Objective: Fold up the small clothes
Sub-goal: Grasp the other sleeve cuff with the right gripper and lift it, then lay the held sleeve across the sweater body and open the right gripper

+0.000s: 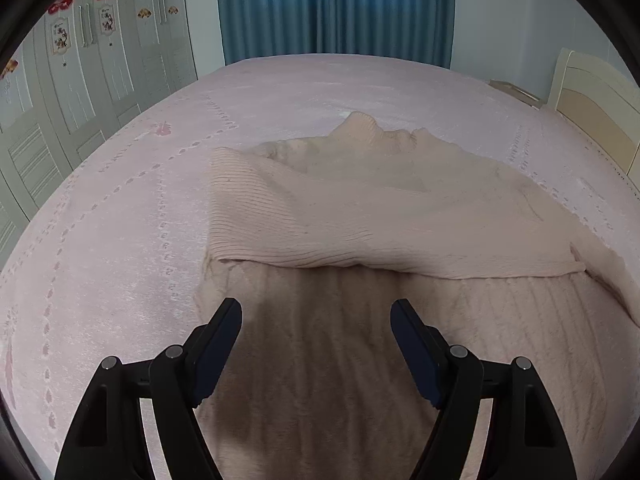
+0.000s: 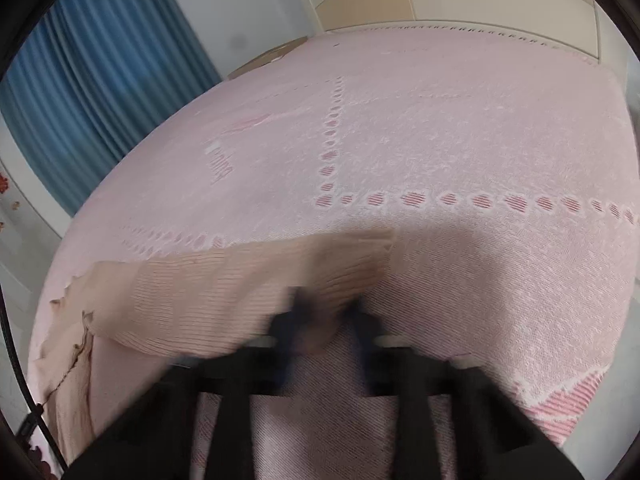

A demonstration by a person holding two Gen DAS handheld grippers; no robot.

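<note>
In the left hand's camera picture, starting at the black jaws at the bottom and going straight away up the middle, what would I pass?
Left gripper, jaws wide apart → fuzzy beige inner side of the sweater → its ribbed part folded over → bare pink bedspread → blue curtain.

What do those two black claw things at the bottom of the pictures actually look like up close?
The left gripper has black angular plastic arms, silver pins at the joints, and dark blue pads lining its fingers. The right gripper looks black too, but it is blurred.

left gripper (image 1: 316, 318): black arms | dark-blue pads | silver screws
</note>
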